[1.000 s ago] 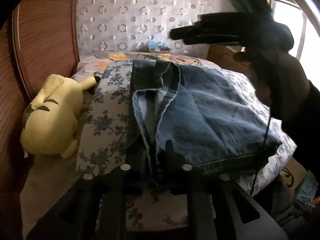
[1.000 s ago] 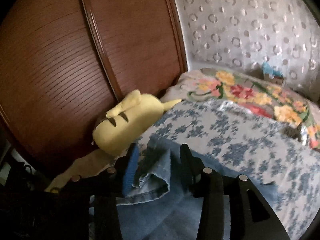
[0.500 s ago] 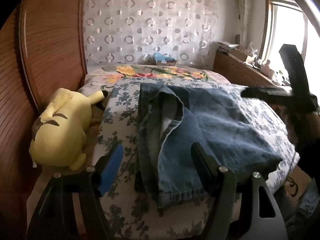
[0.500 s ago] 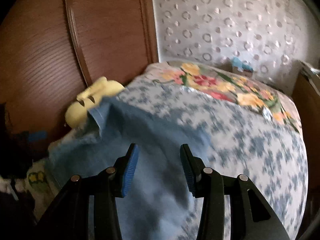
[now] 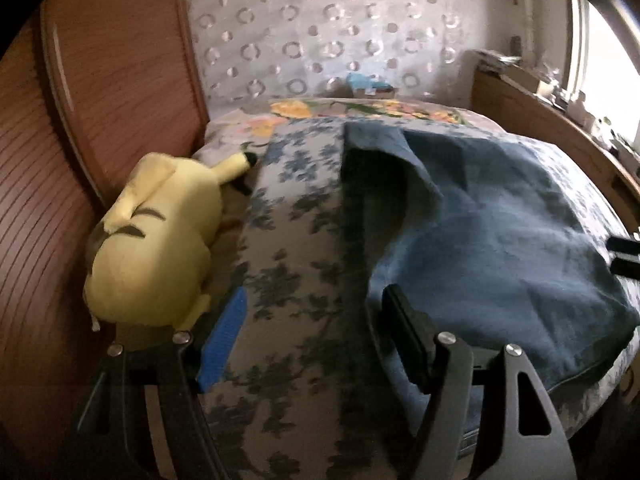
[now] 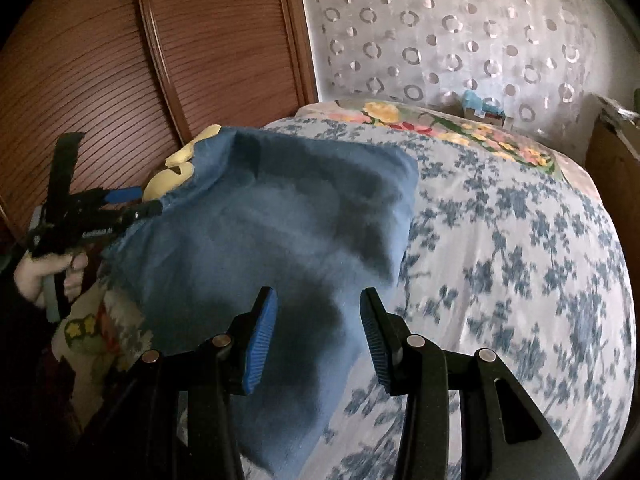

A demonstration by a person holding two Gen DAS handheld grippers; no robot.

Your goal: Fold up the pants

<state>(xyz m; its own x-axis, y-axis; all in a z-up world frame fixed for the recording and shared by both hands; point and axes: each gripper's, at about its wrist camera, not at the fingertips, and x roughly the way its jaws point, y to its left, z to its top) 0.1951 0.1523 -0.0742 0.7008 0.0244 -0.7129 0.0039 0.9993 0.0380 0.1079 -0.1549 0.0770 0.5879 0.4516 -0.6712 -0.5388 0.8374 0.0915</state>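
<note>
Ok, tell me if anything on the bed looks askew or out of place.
The folded jeans lie untidily: the left edge is flipped up and rumpled, and the near end droops over the bed's edge. A yellow plush toy lies wedged against the wooden panel.

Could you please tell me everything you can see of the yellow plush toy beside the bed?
The yellow plush toy is soft and rounded, with dark stripes on its back and a black-tipped ear pointing toward the floral bedspread. It lies on its side, wedged between the wooden wardrobe door and the bed's edge. In the right wrist view the folded jeans hide most of it.
</note>
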